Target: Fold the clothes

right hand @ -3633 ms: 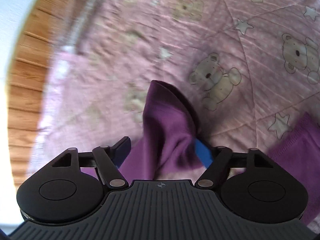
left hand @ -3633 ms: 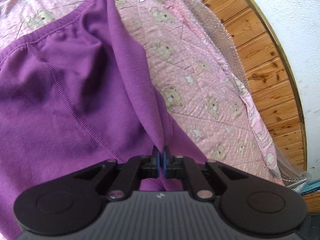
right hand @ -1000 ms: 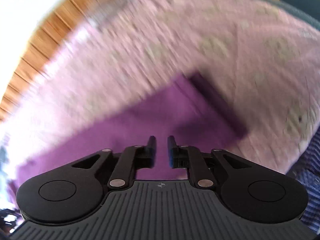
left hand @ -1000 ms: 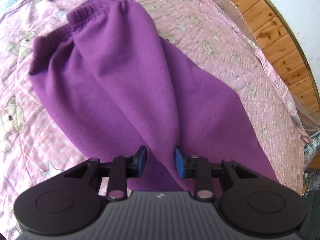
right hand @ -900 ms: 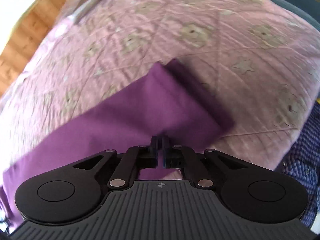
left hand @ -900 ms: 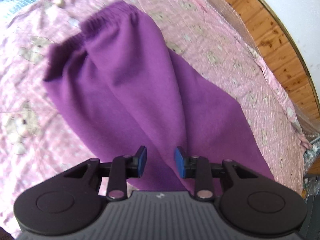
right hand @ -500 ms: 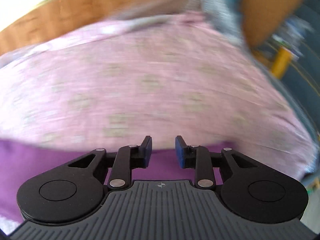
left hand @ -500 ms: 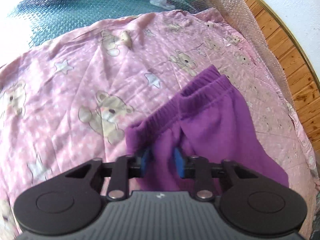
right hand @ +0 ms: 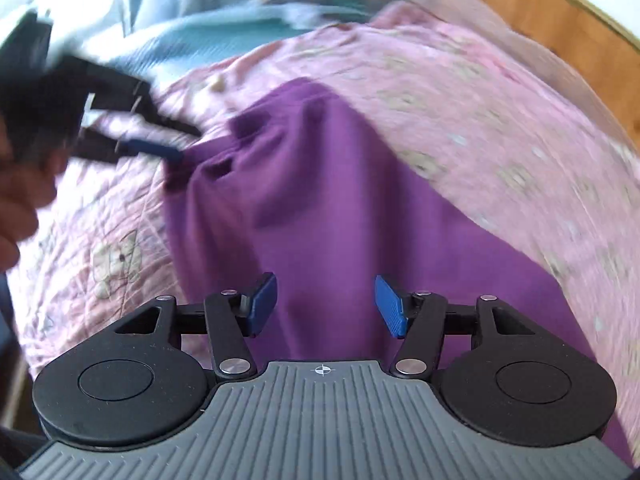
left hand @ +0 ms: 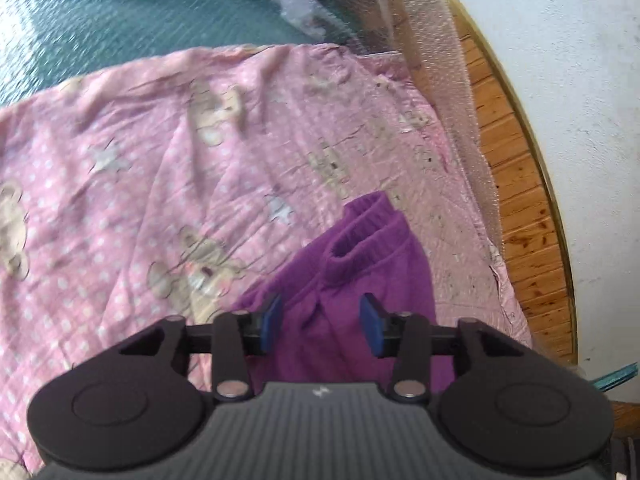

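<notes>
Purple trousers (left hand: 372, 268) lie on a pink bear-print sheet (left hand: 140, 168), folded lengthwise, with the elastic waistband (left hand: 362, 226) at the far end in the left wrist view. My left gripper (left hand: 320, 322) is open, its blue pads either side of the cloth just short of the waistband. In the right wrist view the trousers (right hand: 320, 216) run away from my right gripper (right hand: 326, 306), which is open above the leg part. The left gripper (right hand: 160, 142) shows there at the far left, at the waistband corner, held by a hand (right hand: 20, 200).
A teal mattress surface (left hand: 120, 16) lies beyond the sheet. Bubble wrap (left hand: 436, 92) and a wooden bed frame (left hand: 520, 184) run along the right, with a white wall (left hand: 580, 80) behind it.
Both grippers let go of the trousers, now laid flat. The left gripper has moved up to the waistband and opened wider. The right gripper has swung round and opened wider.
</notes>
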`<action>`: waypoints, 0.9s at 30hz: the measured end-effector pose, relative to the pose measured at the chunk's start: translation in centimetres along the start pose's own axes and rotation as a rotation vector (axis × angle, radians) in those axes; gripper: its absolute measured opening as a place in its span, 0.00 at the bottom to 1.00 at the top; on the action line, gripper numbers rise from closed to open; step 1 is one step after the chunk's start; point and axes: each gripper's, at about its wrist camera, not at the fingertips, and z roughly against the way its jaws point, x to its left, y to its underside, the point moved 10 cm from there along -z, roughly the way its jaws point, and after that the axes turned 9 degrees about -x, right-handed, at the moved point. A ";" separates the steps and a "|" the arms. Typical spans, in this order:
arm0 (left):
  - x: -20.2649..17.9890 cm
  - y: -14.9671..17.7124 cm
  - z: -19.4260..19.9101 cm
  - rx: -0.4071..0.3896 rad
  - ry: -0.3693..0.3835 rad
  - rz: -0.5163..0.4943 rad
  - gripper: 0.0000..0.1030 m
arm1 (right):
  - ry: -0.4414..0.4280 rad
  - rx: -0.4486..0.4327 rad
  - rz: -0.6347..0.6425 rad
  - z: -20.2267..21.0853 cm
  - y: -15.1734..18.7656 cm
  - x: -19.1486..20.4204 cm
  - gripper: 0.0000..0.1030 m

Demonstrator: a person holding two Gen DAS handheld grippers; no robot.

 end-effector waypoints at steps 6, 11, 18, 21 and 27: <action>-2.9 -0.2 -5.4 0.036 -0.071 -0.272 0.37 | 0.029 0.067 -0.132 0.9 1.7 -0.7 0.59; -5.6 -1.6 -2.3 0.020 0.039 -0.240 0.09 | 0.114 0.091 -0.370 4.1 5.3 -4.8 0.59; 4.1 0.8 -0.2 0.206 -0.001 0.121 0.09 | 0.178 -0.058 -0.994 10.9 13.9 -10.6 0.59; 2.9 0.4 -1.0 0.209 0.050 0.076 0.10 | 0.199 -0.139 -1.252 13.2 18.1 -12.4 0.59; -1.3 -0.1 -2.0 0.206 0.099 -0.128 0.31 | 0.219 -0.298 -1.655 16.5 24.7 -15.0 0.59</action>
